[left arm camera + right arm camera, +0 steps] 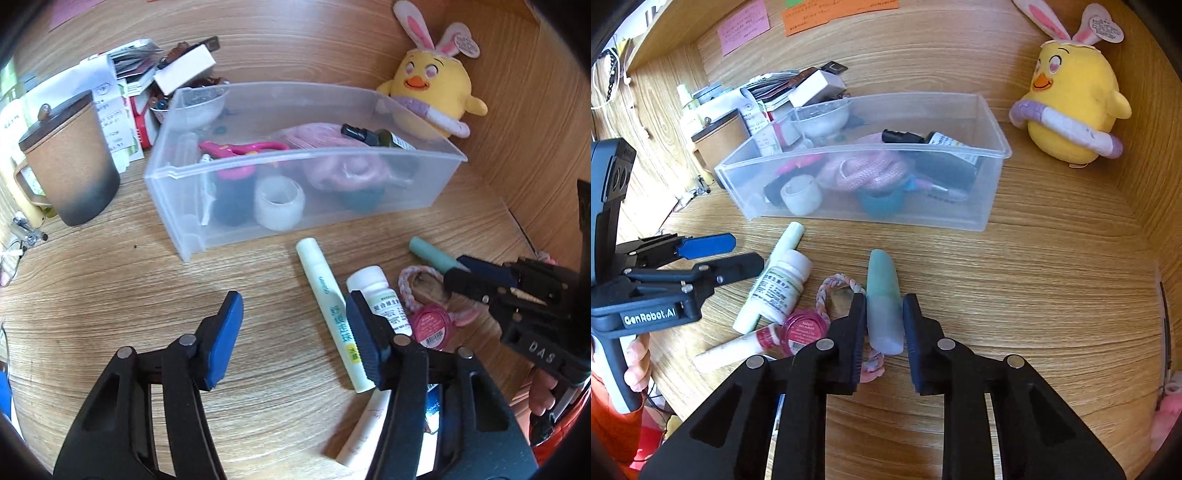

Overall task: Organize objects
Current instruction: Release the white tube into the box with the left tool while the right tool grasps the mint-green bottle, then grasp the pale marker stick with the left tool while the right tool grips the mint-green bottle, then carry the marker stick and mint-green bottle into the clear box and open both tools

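Straddling the teal tube (883,301) on the desk, the right gripper (884,325) has jaws apart and unclamped, so closing off-centre could roll it into the braided bracelet (827,291); the left gripper (291,339) hangs wide open, empty.

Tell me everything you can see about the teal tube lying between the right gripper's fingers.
The teal tube is a smooth, rounded cylinder, plastic by its look, with a deeper teal far half and a paler, frosted near half. It lies flat on the wooden desk, pointing toward the clear bin. The right gripper straddles it, jaws open, with a slight gap on each side.
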The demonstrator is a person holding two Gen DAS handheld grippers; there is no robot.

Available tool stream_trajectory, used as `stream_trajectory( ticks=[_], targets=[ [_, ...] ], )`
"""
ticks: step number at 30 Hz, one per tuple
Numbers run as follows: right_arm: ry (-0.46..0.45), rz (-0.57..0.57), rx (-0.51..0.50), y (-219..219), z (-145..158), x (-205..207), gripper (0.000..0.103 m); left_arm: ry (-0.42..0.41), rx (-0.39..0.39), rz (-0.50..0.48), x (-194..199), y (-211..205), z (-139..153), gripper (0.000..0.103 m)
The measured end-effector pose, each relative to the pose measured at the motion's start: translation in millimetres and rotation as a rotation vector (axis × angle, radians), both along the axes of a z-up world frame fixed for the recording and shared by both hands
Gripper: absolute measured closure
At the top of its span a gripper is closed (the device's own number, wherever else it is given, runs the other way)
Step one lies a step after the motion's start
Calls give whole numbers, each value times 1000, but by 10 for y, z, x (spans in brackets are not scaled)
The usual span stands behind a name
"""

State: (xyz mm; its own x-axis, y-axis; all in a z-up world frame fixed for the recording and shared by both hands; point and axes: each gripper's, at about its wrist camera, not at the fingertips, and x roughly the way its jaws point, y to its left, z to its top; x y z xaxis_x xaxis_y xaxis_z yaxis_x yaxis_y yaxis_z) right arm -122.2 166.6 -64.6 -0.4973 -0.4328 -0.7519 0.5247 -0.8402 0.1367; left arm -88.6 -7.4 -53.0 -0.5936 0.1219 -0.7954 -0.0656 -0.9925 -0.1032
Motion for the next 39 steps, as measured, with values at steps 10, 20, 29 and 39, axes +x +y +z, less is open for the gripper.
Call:
stream_trajectory(
  ticks=[10,20,29,39],
  targets=[
    [-8,-12,19,223,4,22,85,-7,-68,-14,4,96,-80,75],
    [-9,11,61,132,-35,-70,73,-7,-87,-28,-7,99,-95,88],
    [-8,30,82,42,-89,-144,78,20,-76,-59,-32,112,-75,88],
    [3,3,20,165,11,-63,80,103,-62,-38,181,32,187,88]
  ],
)
